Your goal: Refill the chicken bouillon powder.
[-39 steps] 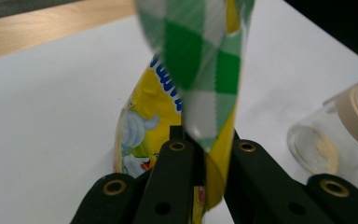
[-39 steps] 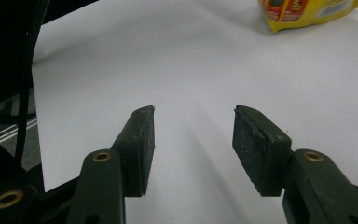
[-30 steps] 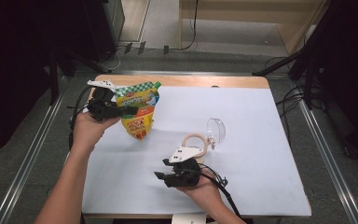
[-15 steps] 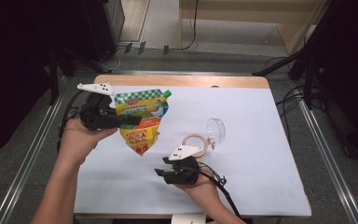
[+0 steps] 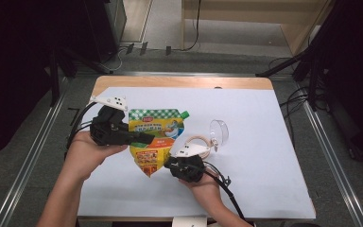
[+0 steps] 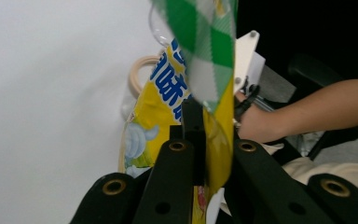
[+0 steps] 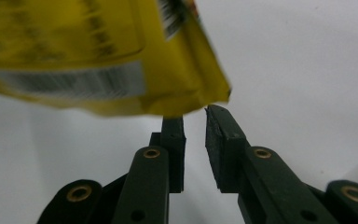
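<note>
Hanging pouch [image 5: 157,137] above right hand-held gripper [image 7: 195,116]

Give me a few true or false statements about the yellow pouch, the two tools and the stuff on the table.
1. The left tool is clamped on the yellow pouch. True.
2. The pouch lies flat on the table. False: it hangs lifted, held at its side edge.
3. The right tool is shut on the pouch's lower corner. False: its jaws have just been closing, but a gap remains and the corner hangs just above the tips, not pinched.
4. A clear glass lies on its side to the right of the pouch. True.
5. The pouch has a red cap. False: the cap is green.
</note>
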